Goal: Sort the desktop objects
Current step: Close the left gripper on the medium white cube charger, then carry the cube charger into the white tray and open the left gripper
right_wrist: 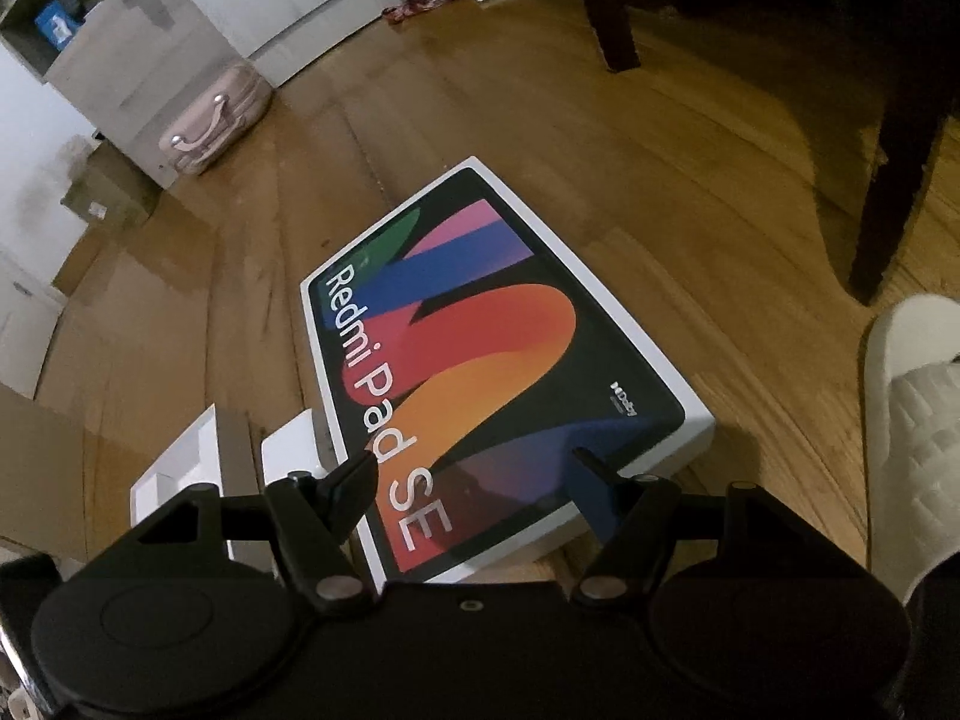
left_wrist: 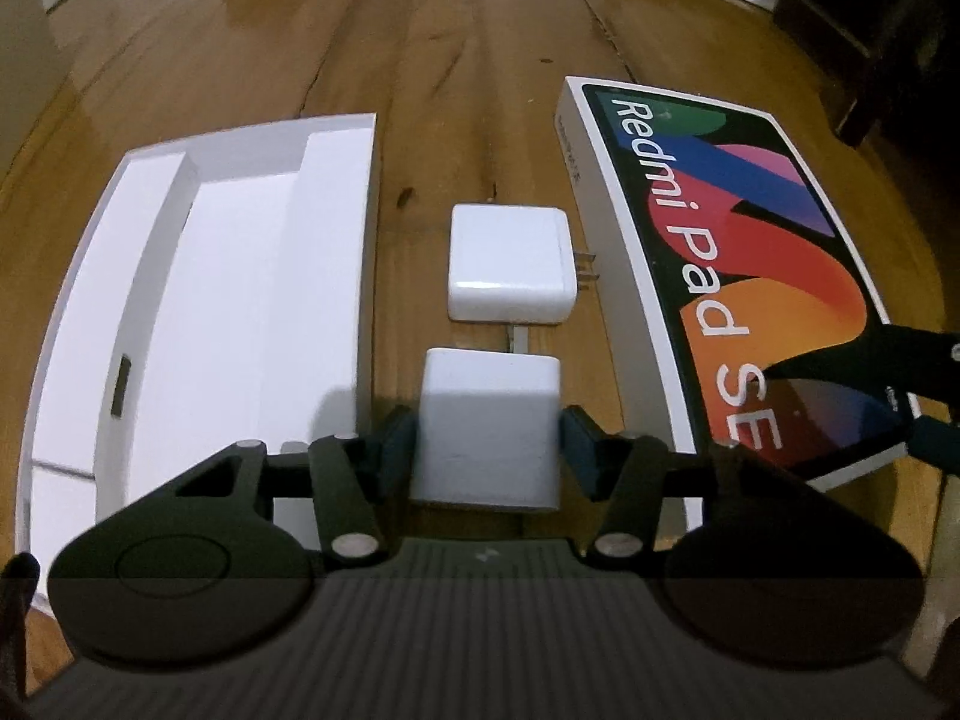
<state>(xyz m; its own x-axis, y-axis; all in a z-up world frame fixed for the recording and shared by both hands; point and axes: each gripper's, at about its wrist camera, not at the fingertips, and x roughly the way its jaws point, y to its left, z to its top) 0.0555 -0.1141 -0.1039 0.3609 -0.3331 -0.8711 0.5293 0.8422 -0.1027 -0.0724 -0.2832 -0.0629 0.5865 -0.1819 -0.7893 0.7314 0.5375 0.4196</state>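
My left gripper [left_wrist: 487,441] is shut on a small white box [left_wrist: 487,429] just above the wooden floor. A white charger [left_wrist: 509,264] with metal prongs lies just beyond it. An open white box tray [left_wrist: 198,312] with compartments lies to the left. A Redmi Pad SE box lid [left_wrist: 738,258] lies to the right. In the right wrist view my right gripper [right_wrist: 474,468] is open and hovers over the near end of the lid [right_wrist: 480,372]. The right gripper's fingers [left_wrist: 864,360] also show in the left wrist view over the lid.
A white slipper [right_wrist: 912,420] is at the right edge. Dark furniture legs [right_wrist: 894,180] stand beyond the lid. A pink bag [right_wrist: 210,120] and white cabinets [right_wrist: 180,24] are at the far left. The white tray's corner [right_wrist: 180,468] shows at lower left.
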